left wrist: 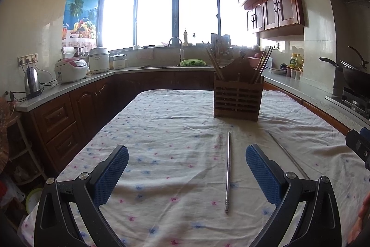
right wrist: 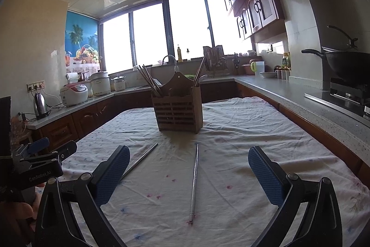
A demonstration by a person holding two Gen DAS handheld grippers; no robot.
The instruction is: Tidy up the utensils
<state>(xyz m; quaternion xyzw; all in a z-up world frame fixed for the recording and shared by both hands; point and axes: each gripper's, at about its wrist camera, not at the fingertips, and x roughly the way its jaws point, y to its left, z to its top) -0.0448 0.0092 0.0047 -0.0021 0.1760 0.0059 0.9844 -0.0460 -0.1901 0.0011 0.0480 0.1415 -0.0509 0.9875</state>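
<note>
Two slim steel chopsticks [left wrist: 228,174] [right wrist: 193,182] lie loose on the floral tablecloth [left wrist: 161,131], near the slatted wooden utensil holder [left wrist: 238,96], awaiting pickup. The left gripper [left wrist: 187,175] and right gripper [right wrist: 188,177] hover wide open, empty.

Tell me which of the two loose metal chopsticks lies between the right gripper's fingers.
The right-hand chopstick, lying nearly straight toward the wooden holder. The other chopstick angles off beside the right gripper's left finger.

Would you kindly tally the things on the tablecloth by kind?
Metal chopsticks lying loose: 2
Wooden utensil holder: 1
Total: 3
The sticks standing in the holder overlap too much to count.
</note>
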